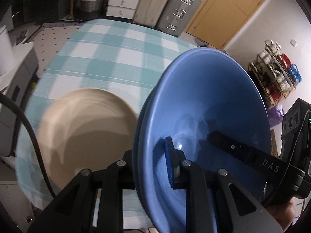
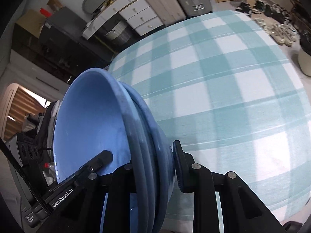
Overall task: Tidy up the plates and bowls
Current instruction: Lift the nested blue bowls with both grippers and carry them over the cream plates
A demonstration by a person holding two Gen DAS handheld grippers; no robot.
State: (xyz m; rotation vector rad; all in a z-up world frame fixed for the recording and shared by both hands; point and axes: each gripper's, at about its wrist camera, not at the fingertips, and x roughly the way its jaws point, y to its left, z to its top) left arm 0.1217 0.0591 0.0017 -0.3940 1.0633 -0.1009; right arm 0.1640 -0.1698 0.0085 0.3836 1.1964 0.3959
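Observation:
A nested stack of blue bowls (image 1: 204,101) hangs tilted above the checked table, held from two sides. My left gripper (image 1: 149,159) is shut on the stack's near rim, its blue-padded finger (image 1: 171,163) inside the top bowl and the other outside. In the right wrist view the same blue bowls (image 2: 87,120) fill the left, and my right gripper (image 2: 151,169) is shut on their rim, one finger pad (image 2: 178,167) against the outer wall. Each view shows the other gripper's finger inside the bowl. A beige plate (image 1: 87,128) lies on the cloth, left of the bowls, blurred.
The teal-and-white checked tablecloth (image 2: 223,81) covers the table. Beyond its far edge stand white drawers (image 1: 124,0), two suitcases (image 1: 175,9) and a yellow door (image 1: 229,9). A shoe rack (image 1: 276,71) is at the right wall, and shoes (image 2: 276,29) lie on the floor.

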